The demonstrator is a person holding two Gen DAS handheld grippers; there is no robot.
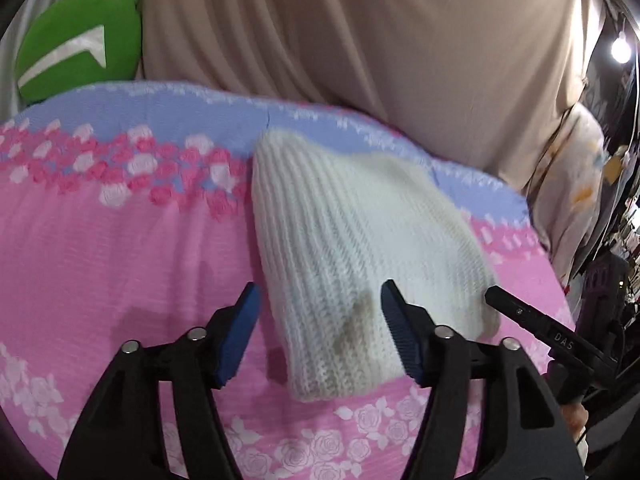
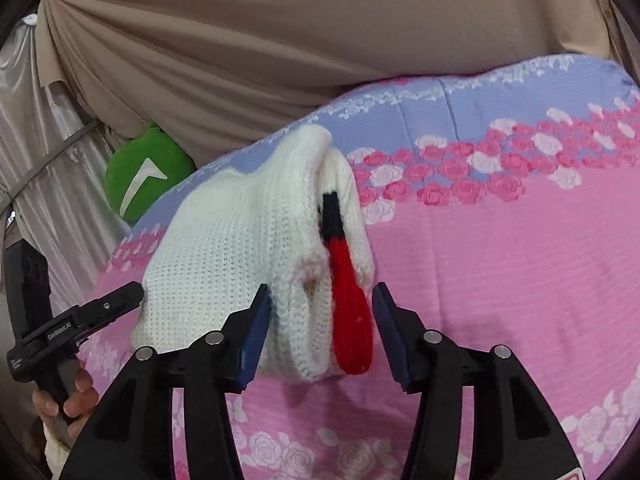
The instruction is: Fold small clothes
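The pink floral bedspread [image 1: 120, 248] fills both views, with beige drapery [image 1: 360, 40] behind it and a green cushion [image 1: 80, 44] at its far corner. On it lies the folded white knit garment [image 1: 340, 248], its long axis running from near my fingertips away toward the blue border. The red-and-black trim [image 2: 348, 300] shows along its right edge, following that same axis. My left gripper [image 1: 320, 332] and right gripper [image 2: 320, 328] both stand open with nothing pinched; each straddles the near end of the knit without pressing it. As I judge it, the fold is laid. To finish well, I should draw both grippers straight back and clear, so no pad snags the loose stitches.
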